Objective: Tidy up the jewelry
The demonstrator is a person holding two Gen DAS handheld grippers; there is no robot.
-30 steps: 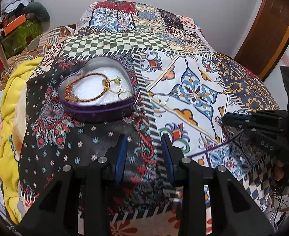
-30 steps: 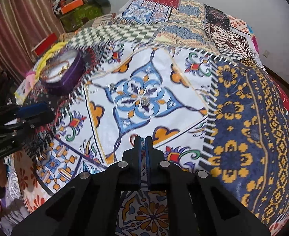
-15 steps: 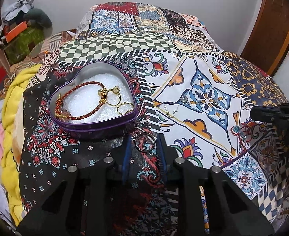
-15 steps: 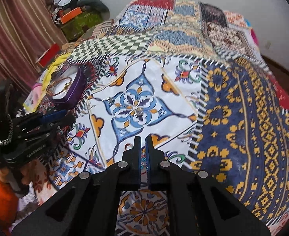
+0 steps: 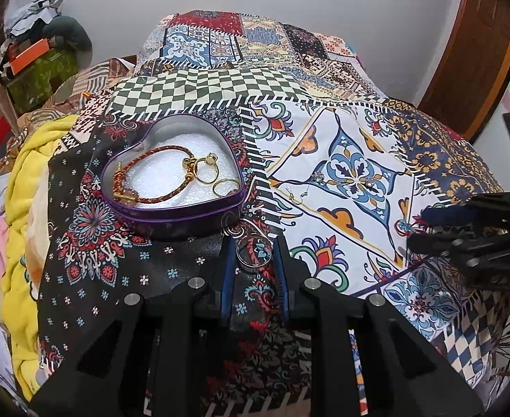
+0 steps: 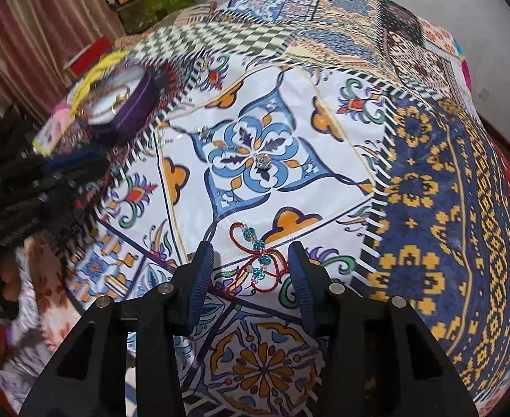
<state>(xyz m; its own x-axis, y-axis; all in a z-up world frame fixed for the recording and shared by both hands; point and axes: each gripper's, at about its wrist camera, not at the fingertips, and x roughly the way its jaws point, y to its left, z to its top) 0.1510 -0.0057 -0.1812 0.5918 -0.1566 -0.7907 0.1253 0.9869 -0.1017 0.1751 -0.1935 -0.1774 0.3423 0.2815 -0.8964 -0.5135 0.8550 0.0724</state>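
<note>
The left gripper [image 5: 253,253] has its fingers apart on either side of a silver ring [image 5: 255,251] lying on the quilt [image 5: 324,160], just in front of the heart tin [image 5: 171,208]. The tin holds a braided bracelet [image 5: 143,177] and gold rings [image 5: 208,173]. The right gripper [image 6: 251,260] is spread wide around a red cord bracelet [image 6: 258,257] with teal beads, flat on the quilt between its fingertips. Small earrings [image 6: 263,162] lie farther off on the blue motif.
</note>
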